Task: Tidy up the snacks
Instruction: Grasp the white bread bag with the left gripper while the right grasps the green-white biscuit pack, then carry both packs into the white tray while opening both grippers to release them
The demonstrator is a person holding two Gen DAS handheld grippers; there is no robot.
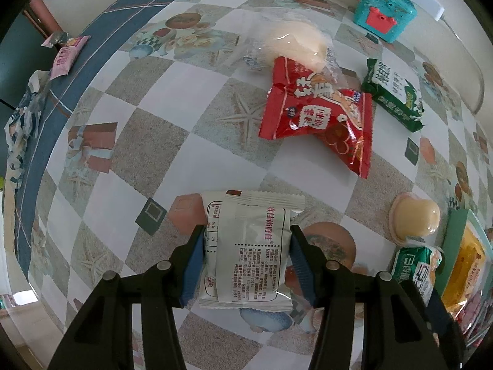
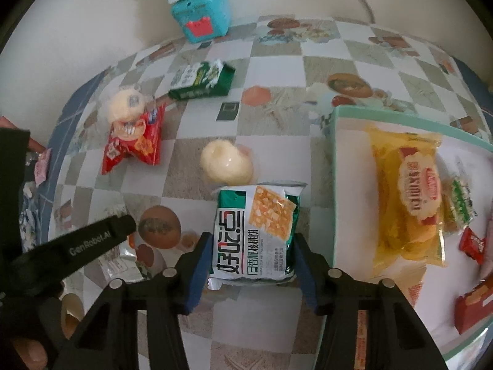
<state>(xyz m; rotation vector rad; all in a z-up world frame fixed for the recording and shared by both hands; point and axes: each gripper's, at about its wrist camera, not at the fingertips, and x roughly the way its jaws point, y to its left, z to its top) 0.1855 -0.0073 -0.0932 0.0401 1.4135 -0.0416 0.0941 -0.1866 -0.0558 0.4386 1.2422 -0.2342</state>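
Observation:
My left gripper (image 1: 246,231) points down at the checked tablecloth. Its blue pads press on both sides of a white snack packet (image 1: 249,252) that lies printed back up. In the right wrist view my right gripper (image 2: 252,237) has its pads against the sides of a green and white cracker packet (image 2: 255,231), just left of a teal-rimmed tray (image 2: 334,169). The tray holds a yellow packet (image 2: 409,197) and several small red and green ones. The left gripper's black finger (image 2: 92,240) shows at the left of that view.
Loose on the cloth are a red packet (image 1: 317,117), a dark green packet (image 1: 394,92), a bun in a clear bag (image 1: 292,43) and a pale jelly cup (image 1: 416,215). A teal box (image 1: 385,9) stands by the wall. A pink packet (image 1: 66,55) lies at the table's left edge.

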